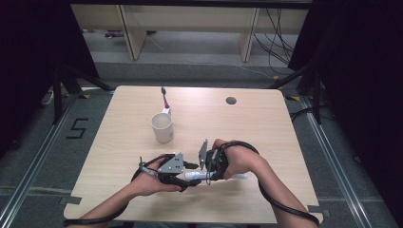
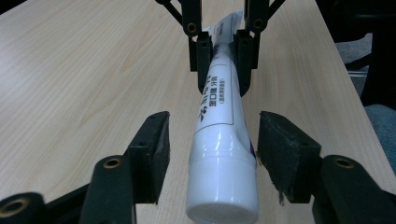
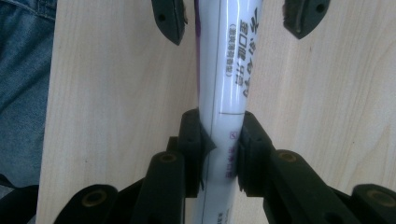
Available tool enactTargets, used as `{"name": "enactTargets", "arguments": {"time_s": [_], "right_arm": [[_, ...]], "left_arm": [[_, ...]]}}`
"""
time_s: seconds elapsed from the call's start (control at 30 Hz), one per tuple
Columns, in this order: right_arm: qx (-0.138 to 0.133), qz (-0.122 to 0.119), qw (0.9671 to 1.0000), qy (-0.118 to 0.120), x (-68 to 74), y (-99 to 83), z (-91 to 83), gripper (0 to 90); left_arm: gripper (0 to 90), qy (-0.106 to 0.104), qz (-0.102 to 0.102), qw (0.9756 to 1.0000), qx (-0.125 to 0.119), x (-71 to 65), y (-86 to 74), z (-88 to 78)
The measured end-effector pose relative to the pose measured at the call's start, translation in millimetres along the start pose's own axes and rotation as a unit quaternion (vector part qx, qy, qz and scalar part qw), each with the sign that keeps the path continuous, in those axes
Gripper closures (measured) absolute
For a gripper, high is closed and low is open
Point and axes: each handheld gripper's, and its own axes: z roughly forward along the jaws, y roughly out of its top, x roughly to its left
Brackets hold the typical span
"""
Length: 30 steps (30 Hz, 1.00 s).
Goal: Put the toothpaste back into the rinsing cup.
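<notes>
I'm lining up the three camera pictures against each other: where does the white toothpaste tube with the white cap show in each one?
High view: the white toothpaste tube lies level between the two grippers, low and centre.
Left gripper view: the tube runs up the middle, cap nearest the camera, between open jaws.
Right gripper view: the tube runs up the middle, clamped near the bottom.
Shared landmark: the pale wooden table.

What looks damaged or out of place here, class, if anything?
Nothing is spilled or broken. The one oddity: the tube is pinched flat where the right gripper clamps it. The left gripper straddles the cap end without touching. The cup stands upright.
</notes>
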Motion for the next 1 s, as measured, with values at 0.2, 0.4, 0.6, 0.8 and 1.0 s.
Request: {"name": "enactTargets", "arguments": {"time_s": [0.2, 0.4, 0.6, 0.8, 1.0], "right_arm": [[-0.001, -0.001, 1.0, -0.002, 0.5, 0.9, -0.1, 74.9], [-0.009, -0.012, 0.9999, -0.004, -1.0, 3.3, -0.9, 74.9], [-0.01, -0.016, 0.9998, -0.005, -0.1, 7.3, -3.1, 74.9], [-0.008, -0.007, 0.9999, 0.0, 1.1, 9.3, -4.7, 74.9], [-0.007, -0.016, 0.9998, -0.004, 0.7, 10.5, -4.8, 75.0]], "left_arm": [[48.6, 0.0, -0.007, 1.0, 0.002, 2.2, -2.7, 1.5], [50.7, -0.001, -0.002, 1.0, 0.001, 2.0, -3.0, 3.2], [54.8, -0.003, 0.006, 1.0, 0.001, 1.0, -2.5, 4.2], [58.8, -0.006, 0.004, 1.0, -0.002, 0.5, -2.2, 5.0], [60.7, -0.007, 0.012, 0.9999, 0.008, 1.3, -2.3, 4.8]]}}
